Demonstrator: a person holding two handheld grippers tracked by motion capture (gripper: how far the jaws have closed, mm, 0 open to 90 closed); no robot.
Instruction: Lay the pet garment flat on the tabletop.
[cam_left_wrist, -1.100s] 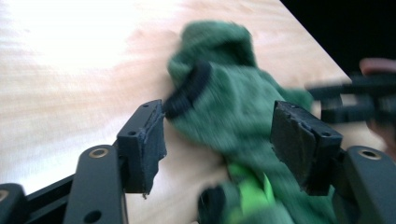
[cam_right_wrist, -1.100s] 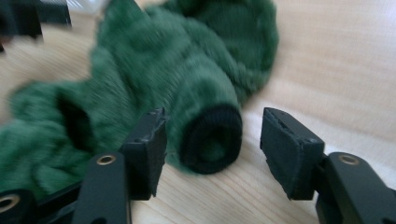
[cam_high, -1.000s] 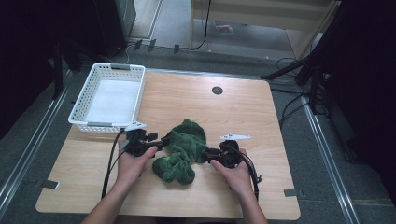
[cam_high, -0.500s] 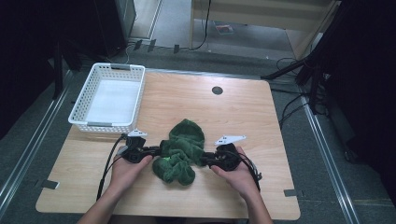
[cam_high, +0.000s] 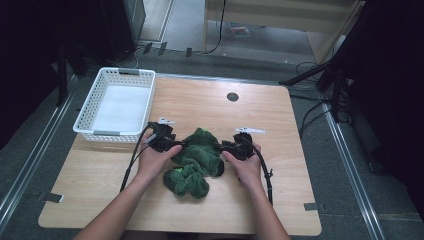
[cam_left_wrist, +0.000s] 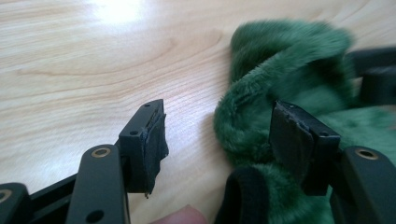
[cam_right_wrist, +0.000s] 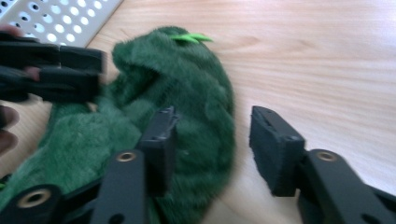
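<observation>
A crumpled dark green fuzzy cloth (cam_high: 200, 155) lies on the wooden table (cam_high: 210, 105). My left gripper (cam_high: 177, 145) sits at its left edge and my right gripper (cam_high: 225, 147) at its right edge, both pointing inward. In the left gripper view the left gripper (cam_left_wrist: 222, 140) has just been opening; a fold of the cloth (cam_left_wrist: 261, 107) lies between its jaws, against the right one. In the right gripper view the right gripper (cam_right_wrist: 217, 147) has also been opening, with the rim of the cloth (cam_right_wrist: 205, 107) between its jaws. Neither grips it.
A white plastic basket (cam_high: 112, 132) stands at the table's left, just beyond my left hand. A small round hole (cam_high: 232, 96) sits near the far edge. Bare wood lies to the right and at the front. Cables trail from both grippers.
Both hands have slid away from the person, up along the sides of the cloth. The cloth has stayed in place.
</observation>
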